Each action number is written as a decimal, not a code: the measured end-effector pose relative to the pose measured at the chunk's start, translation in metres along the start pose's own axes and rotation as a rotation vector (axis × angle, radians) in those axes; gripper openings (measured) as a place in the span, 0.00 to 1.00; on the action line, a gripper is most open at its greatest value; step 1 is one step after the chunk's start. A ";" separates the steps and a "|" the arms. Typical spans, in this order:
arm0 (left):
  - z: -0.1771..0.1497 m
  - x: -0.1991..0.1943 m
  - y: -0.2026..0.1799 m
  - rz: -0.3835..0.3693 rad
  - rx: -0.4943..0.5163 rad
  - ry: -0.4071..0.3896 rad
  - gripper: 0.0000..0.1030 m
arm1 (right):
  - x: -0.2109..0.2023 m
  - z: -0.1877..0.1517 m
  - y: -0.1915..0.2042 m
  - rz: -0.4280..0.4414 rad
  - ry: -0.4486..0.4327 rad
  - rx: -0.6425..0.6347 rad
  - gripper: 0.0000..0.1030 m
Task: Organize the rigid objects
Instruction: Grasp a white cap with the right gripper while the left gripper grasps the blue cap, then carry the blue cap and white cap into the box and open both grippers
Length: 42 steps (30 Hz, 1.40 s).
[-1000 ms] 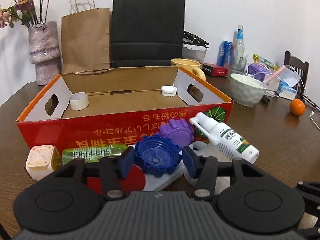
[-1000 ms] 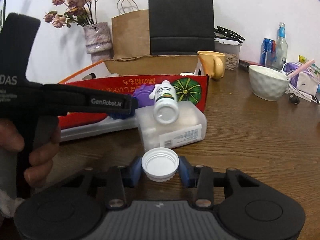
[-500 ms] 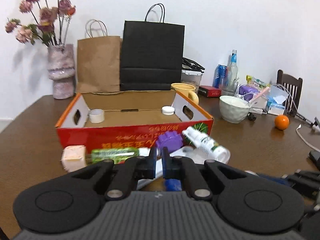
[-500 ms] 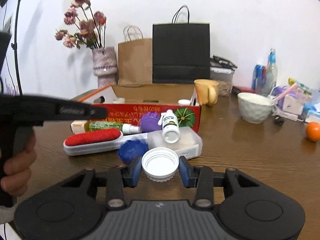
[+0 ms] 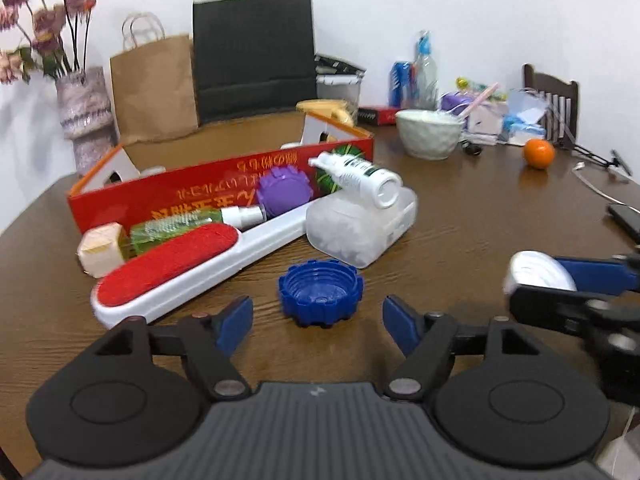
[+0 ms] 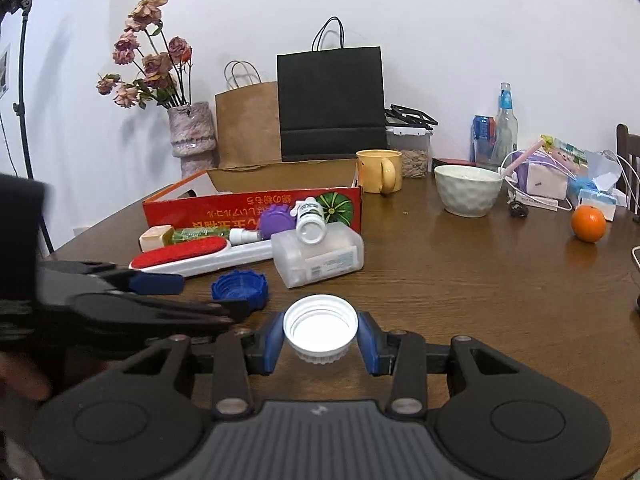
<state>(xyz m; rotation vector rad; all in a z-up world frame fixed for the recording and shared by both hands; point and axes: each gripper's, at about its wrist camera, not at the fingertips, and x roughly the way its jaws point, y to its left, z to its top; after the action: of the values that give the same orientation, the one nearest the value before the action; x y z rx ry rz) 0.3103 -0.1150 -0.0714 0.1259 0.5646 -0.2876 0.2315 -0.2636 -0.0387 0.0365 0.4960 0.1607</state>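
A blue ridged cap [image 5: 320,292] lies open side up on the brown table [image 5: 480,220], just ahead of my left gripper [image 5: 318,318]. Its jaws are opening and the pads stand clear of the cap on both sides. My right gripper [image 6: 320,338] is shut on a white screw cap [image 6: 320,330], held above the table; in the left wrist view that white cap [image 5: 536,272] shows at the right. Behind stand the red cardboard box [image 5: 200,188], a purple cap [image 5: 284,190], a white spray bottle [image 5: 360,172] on a clear plastic case [image 5: 360,224], and a red lint brush [image 5: 180,264].
A green bottle [image 5: 176,226] and a cream cube [image 5: 100,250] lie by the box's front. A white bowl [image 6: 468,190], a yellow mug [image 6: 380,176] and an orange [image 6: 588,222] stand to the right. Paper bags [image 6: 332,108] and a flower vase [image 6: 192,136] line the wall.
My left gripper held the blue cap, snapped shut without it, then drew back and opened; the cap now lies on the table. My right gripper pulled back with the white cap.
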 end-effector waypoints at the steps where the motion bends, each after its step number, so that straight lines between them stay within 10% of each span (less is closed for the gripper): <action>1: 0.003 0.010 0.000 0.007 -0.016 0.022 0.72 | 0.002 0.001 -0.002 0.001 0.001 0.001 0.38; 11: 0.012 0.023 0.007 0.025 -0.084 0.048 0.52 | 0.023 0.006 -0.009 0.030 0.012 0.009 0.38; 27: -0.025 -0.202 0.050 0.263 -0.213 -0.300 0.52 | -0.084 0.008 0.050 0.056 -0.234 -0.065 0.38; 42: 0.004 -0.270 0.065 0.195 -0.228 -0.490 0.52 | -0.144 0.050 0.064 0.175 -0.373 -0.104 0.38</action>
<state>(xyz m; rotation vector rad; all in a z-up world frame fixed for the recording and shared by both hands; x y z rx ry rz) 0.1142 0.0090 0.0812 -0.1095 0.0940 -0.0560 0.1215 -0.2232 0.0777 0.0074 0.1110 0.3436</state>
